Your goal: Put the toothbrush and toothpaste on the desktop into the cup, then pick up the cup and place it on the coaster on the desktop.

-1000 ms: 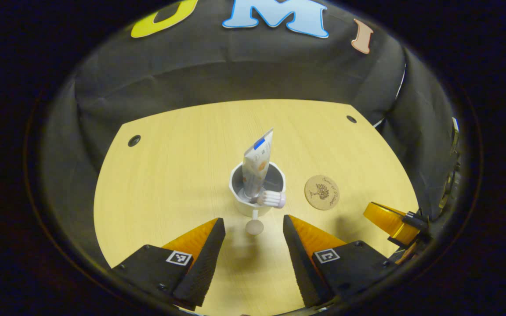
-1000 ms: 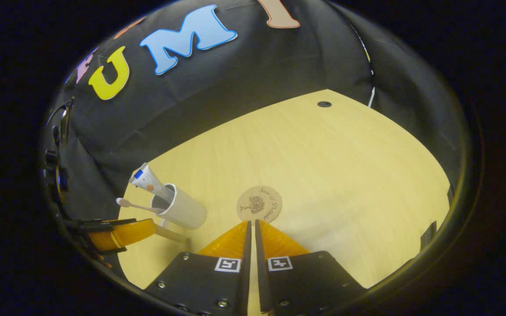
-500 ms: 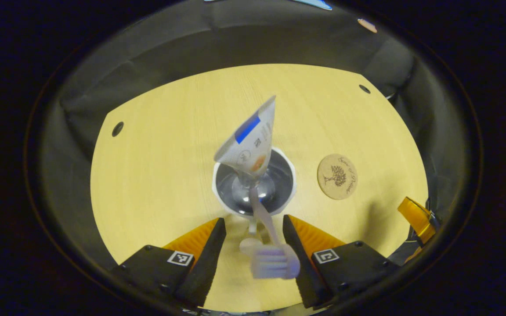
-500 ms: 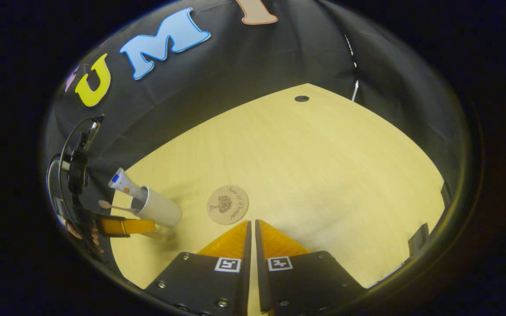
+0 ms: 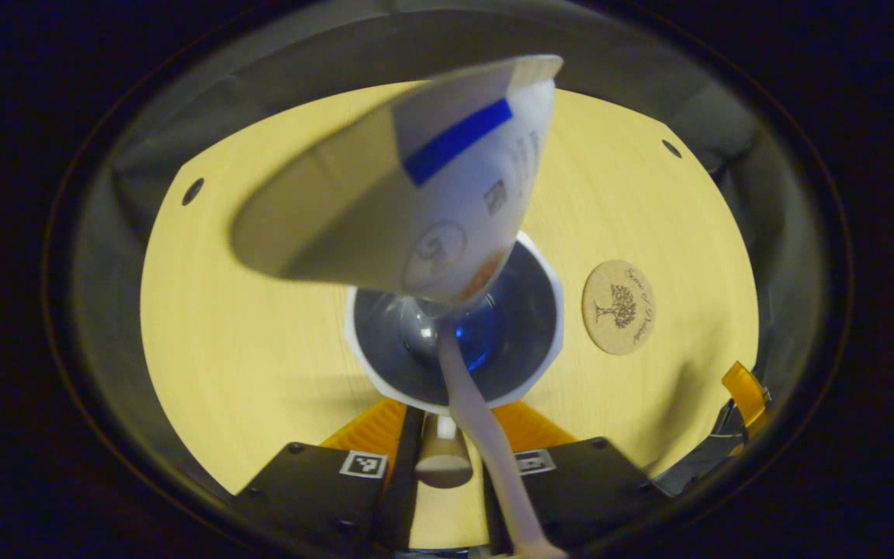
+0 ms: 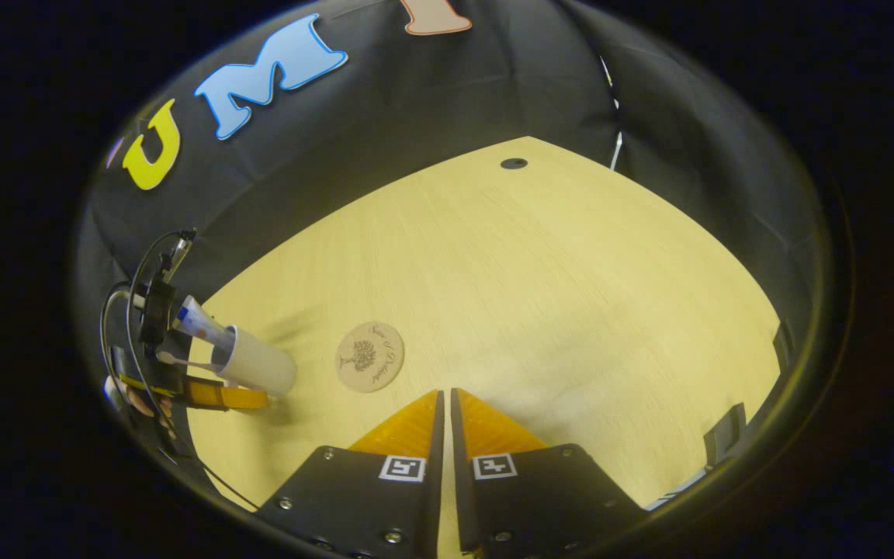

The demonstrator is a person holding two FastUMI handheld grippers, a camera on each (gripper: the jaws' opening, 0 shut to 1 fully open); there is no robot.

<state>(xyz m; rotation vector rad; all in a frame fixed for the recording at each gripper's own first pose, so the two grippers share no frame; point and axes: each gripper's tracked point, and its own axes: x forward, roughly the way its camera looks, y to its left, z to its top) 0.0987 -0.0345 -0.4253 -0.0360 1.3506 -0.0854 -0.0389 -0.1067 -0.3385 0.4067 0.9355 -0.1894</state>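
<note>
1 desk [image 6: 540, 279], 1 cup [image 5: 453, 334], 1 toothpaste [image 5: 447, 194], 1 coaster [image 5: 622, 306], 1 toothbrush [image 5: 486, 435]. Toothpaste and toothbrush both stand in the cup; cup sits just left of the coaster, apart from it. Left gripper [image 5: 448, 454] reaches in low at the cup's near side, fingers narrowed around the cup handle, contact not clear. Right gripper [image 6: 445, 411] hovers near the coaster, jaws clenched, holding nothing
</note>
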